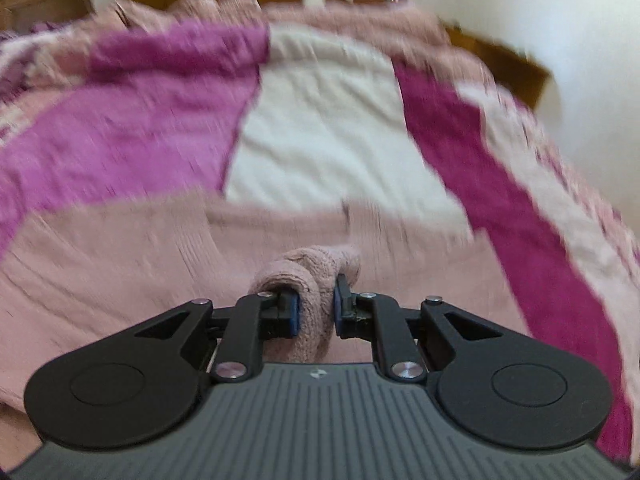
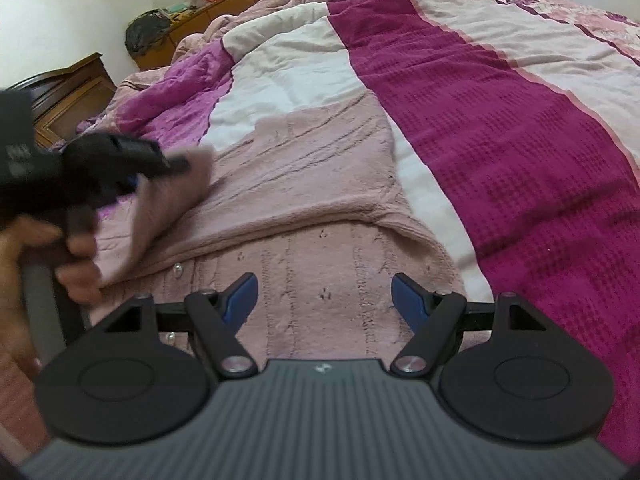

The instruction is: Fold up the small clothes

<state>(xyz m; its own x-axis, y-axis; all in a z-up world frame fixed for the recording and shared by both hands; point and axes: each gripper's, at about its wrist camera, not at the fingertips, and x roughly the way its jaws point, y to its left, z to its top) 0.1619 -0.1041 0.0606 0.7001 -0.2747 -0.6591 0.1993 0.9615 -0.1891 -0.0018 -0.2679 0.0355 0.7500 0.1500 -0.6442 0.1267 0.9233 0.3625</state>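
A pale pink knitted cardigan (image 2: 304,184) with pearl buttons lies spread on the bed, partly folded over itself. My left gripper (image 1: 316,304) is shut on a bunched edge of the cardigan (image 1: 312,272) and holds it lifted; it also shows in the right wrist view (image 2: 168,168) at the left, gripping the raised pink fabric. My right gripper (image 2: 324,296) is open and empty, just above the near part of the cardigan, with the knit between its blue pads (image 2: 408,298).
The bed is covered by a magenta, white and pink quilt (image 2: 500,128). A wooden nightstand (image 2: 68,92) stands at the left and a wooden headboard shelf (image 2: 224,4) with a dark bag lies beyond. The left wrist view is motion-blurred.
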